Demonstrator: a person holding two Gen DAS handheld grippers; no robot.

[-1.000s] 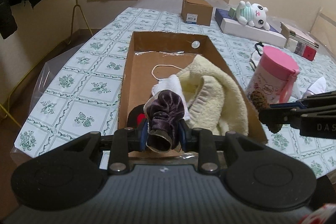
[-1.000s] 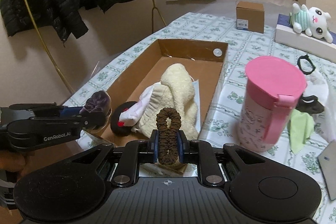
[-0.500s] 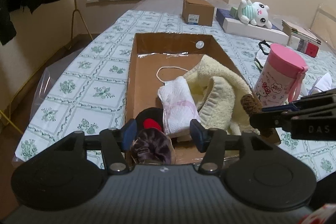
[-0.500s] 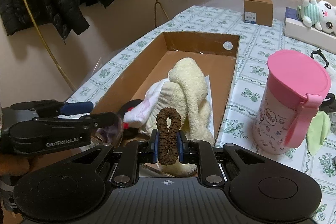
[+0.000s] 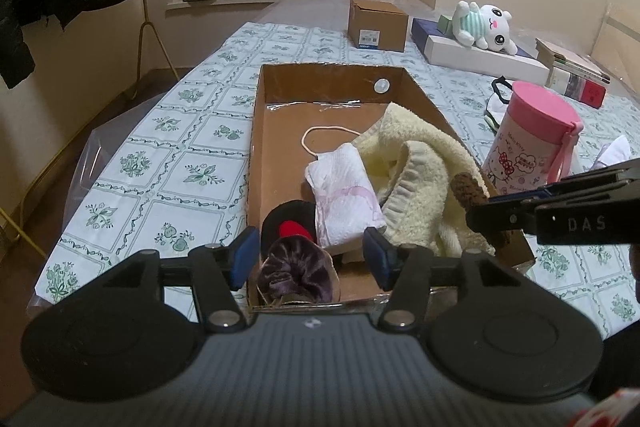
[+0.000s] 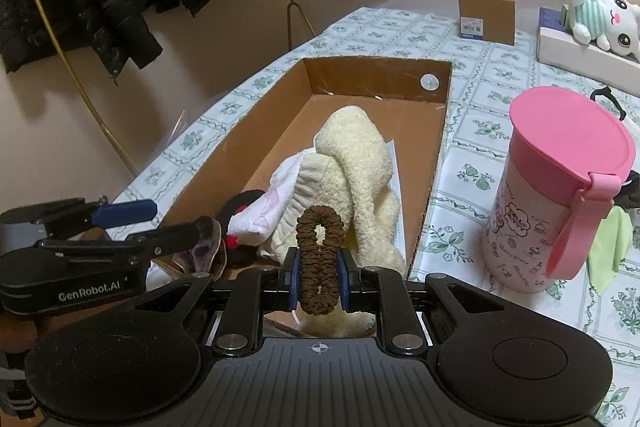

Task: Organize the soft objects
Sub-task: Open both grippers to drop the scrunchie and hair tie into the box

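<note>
Here, in the left wrist view, the left gripper (image 5: 308, 258) is seen with its fingers spread apart, nothing pressed between them; a purple velvet scrunchie (image 5: 298, 275) lies below in the near end of the cardboard box (image 5: 256, 147) on the desk (image 5: 160, 155).

In the right wrist view, a brown scrunchie (image 6: 319, 263) is clamped upright by the right gripper (image 6: 319, 279) over the box's near end, beside a cream fleece garment (image 6: 356, 163).

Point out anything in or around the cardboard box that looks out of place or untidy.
Nothing is spilled or damaged. The cream fleece piece lies crumpled in the cardboard box, draped against its right wall rather than folded. Beside the box, a green cloth and other small items lie loose on the table near the pink flask.
</note>
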